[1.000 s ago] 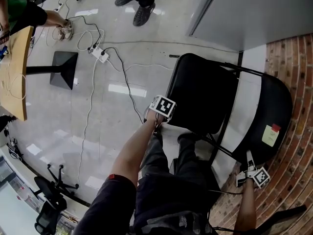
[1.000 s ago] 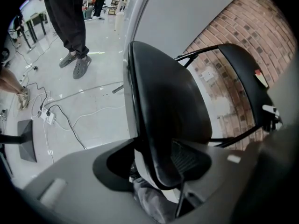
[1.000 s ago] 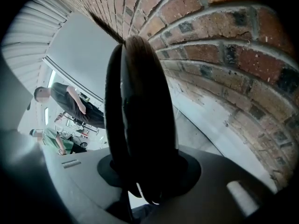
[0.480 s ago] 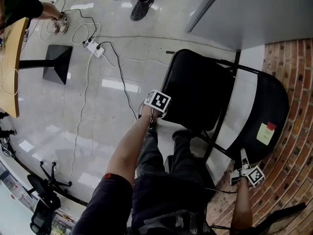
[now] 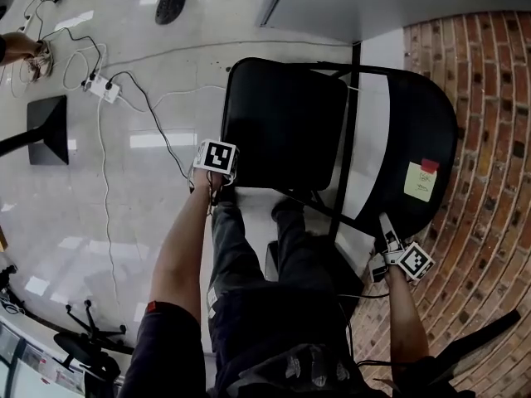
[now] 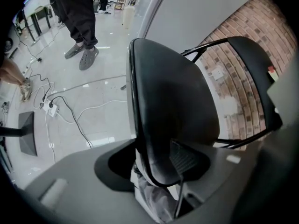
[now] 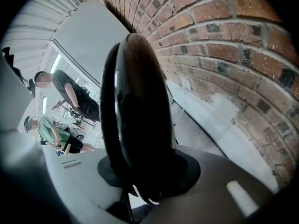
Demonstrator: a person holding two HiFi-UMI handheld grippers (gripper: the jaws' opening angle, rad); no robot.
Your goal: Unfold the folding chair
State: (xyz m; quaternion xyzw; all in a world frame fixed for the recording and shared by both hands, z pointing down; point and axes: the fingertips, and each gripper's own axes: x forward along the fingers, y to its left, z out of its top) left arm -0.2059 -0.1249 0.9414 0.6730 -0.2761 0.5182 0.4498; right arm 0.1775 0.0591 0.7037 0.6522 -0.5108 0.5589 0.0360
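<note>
While the person stands over it, where is the folding chair (image 5: 332,131)? asks Sam.

On the shiny floor (image 5: 149,189), just beside the brick wall (image 5: 489,139), says Lia. The person's legs are right next to it.

What do the two grabbers hold? asks Sam.

The left gripper (image 5: 216,193) bites the near corner of the black seat (image 5: 286,123), says Lia. Its jaws are partly closed, with the seat's edge pinched between them, and they have just squeezed in a little more. The right gripper (image 5: 387,232) is partly closed too. It is clamped on the rim of the black backrest (image 5: 427,131), close to the yellow sticky note (image 5: 420,182).

What changed from a moment ago? asks Sam.

Both grabbers hold the same spots as before, says Lia. In the head view the chair has slid up and to the left. More brick shows on the right now. The chair lay a bit slanted in the picture then, and now the seat and backrest sit more side by side.

Which way does it point? asks Sam.

The seat points out to the open floor, where the white power strip (image 5: 104,88) and its cables (image 5: 158,131) lie, says Lia. The backrest is on the wall side. So the chair's long way runs from left to right across the head view. How flat the seat lies, I cannot tell.
</note>
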